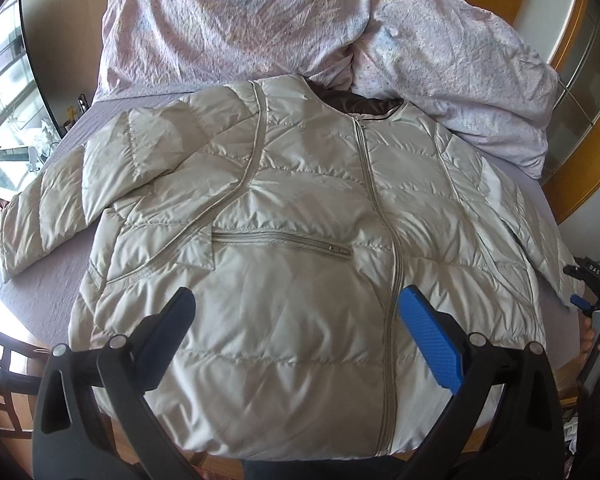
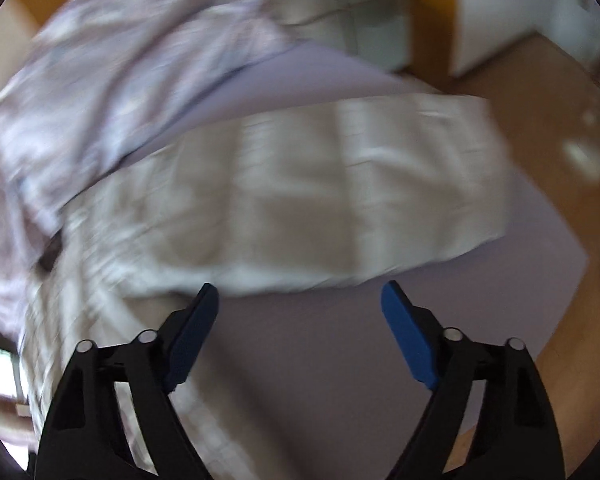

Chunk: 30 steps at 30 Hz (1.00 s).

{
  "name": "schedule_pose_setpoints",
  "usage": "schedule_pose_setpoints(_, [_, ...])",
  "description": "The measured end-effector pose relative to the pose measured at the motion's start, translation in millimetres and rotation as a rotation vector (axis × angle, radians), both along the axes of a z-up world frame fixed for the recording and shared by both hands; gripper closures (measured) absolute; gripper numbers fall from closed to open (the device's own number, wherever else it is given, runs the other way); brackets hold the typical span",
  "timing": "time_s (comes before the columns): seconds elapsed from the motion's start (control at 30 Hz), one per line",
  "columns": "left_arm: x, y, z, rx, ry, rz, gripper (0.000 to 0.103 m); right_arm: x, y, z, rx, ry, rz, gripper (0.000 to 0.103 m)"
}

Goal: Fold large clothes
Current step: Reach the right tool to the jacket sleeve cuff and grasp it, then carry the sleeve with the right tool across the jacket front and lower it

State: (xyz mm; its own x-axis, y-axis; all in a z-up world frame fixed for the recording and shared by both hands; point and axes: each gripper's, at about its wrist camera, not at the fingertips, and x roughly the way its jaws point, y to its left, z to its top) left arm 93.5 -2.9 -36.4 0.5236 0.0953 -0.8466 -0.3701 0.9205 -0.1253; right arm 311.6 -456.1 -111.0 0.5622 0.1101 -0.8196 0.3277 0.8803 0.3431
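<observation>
a pale puffer jacket [image 1: 300,208] lies front-up on the bed [image 1: 44,288], its far sleeve [image 2: 300,184] stretched sideways. your left gripper [image 1: 296,316] hovers released over the near hem; your right gripper [image 2: 300,308] is spread and empty, the sleeve just beyond its tips. the slick fabric may slip if you pinch too little.

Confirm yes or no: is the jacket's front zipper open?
No. In the left wrist view the jacket lies flat on the bed with its front zipper closed from collar to hem.
</observation>
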Motion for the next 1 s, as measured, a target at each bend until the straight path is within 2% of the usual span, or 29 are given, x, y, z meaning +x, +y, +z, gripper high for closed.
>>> schedule_pose_setpoints(0.17, [13.0,-6.8,-2.0,-0.007,0.015,0.001,0.002,9.5,-69.0,-15.7,0.006,0.045,-0.167,0.027])
schedule_pose_setpoints(0.27, [19.1,-12.5,-3.4,-0.007,0.023,-0.006,0.002,12.9,-87.9,-21.6,0.007,0.058,-0.203,0.027])
schedule_pose_setpoints(0.37, [22.9,-17.2,-3.3,-0.009,0.026,-0.011,0.002,18.3,-104.8,-34.8,0.041,0.083,-0.215,0.034])
schedule_pose_setpoints(0.5, [23.9,-21.6,-2.1,-0.001,0.027,-0.016,0.002,30.6,-107.1,-46.1,0.124,0.086,-0.193,0.048])
schedule_pose_setpoints(0.67, [24.9,-18.2,-2.3,-0.006,0.032,-0.013,0.002,35.2,-99.9,-42.7,0.153,0.070,-0.180,0.073])
schedule_pose_setpoints(0.77, [24.7,-12.2,-2.9,-0.009,0.030,-0.014,0.002,37.0,-92.9,-32.4,0.123,0.058,-0.173,0.083])
schedule_pose_setpoints(0.9, [24.6,1.7,-3.7,-0.022,0.024,-0.012,0.002,36.1,-79.3,-9.2,0.088,0.015,-0.163,0.086])
schedule_pose_setpoints(1.0, [25.2,13.9,-4.1,-0.034,0.019,-0.011,0.002,38.3,-55.5,16.9,0.081,-0.050,-0.130,0.086])
